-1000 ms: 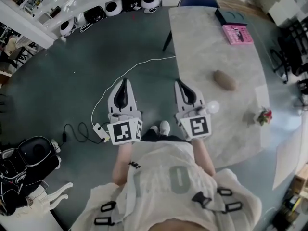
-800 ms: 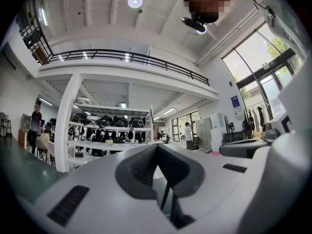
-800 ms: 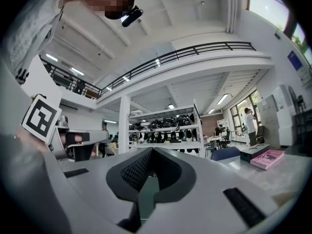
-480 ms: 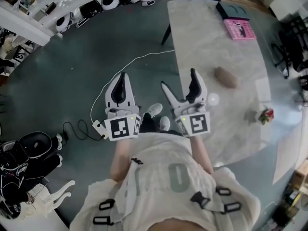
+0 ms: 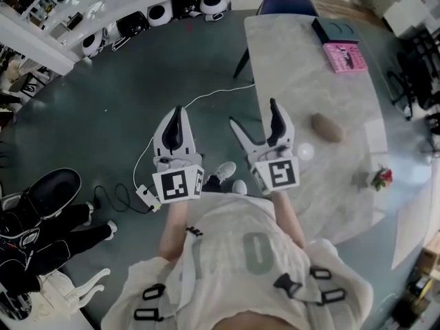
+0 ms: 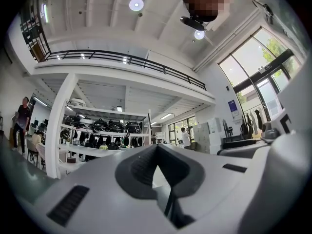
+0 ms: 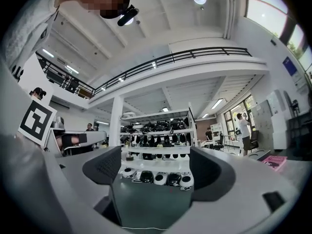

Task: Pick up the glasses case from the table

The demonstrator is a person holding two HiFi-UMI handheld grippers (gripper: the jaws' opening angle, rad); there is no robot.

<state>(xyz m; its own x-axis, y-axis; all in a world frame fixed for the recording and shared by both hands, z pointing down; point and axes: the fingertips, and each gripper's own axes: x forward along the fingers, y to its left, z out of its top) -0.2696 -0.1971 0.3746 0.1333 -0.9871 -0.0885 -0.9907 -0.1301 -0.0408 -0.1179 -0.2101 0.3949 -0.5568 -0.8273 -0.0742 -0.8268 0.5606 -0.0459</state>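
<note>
Glasses case (brown, oval, matt pod) (image 5: 327,127) lay untouched on the pale marbled tabletop (image 5: 289,60), at about 3 o'clock from the right gripper (image 5: 254,113) in the head view and well apart from it. Its long axis ran roughly 10 to 4 o'clock. The right gripper was clearly nearer; the left gripper (image 5: 177,112) hung over the floor, further off at 9 o'clock.

Right gripper: jaws had just been opening and stood wide. The right gripper view (image 7: 156,167) showed only floor and distant shelving between them, no case. One jaw sat over the table's edge, the other over the floor. The tool pointed to 12 o'clock, so I judged it would need to swing towards 3 o'clock before closing across the case's short axis.

Left gripper: jaws together and nothing between them in the left gripper view (image 6: 158,165).

Surface, near to far: a small white round object (image 5: 304,152) just beside the right gripper at 4 o'clock, then the case, then a pink book (image 5: 342,56) and a dark flat box (image 5: 332,27) at the far end. A small red-flowered item (image 5: 380,178) stood near the right-hand edge.

Room: dark green-grey floor (image 5: 137,81) with a white cable (image 5: 206,95), a blue chair (image 5: 285,4) at the table's far end, and white shelving (image 5: 103,12) carrying round white-and-black units at 11 o'clock.
</note>
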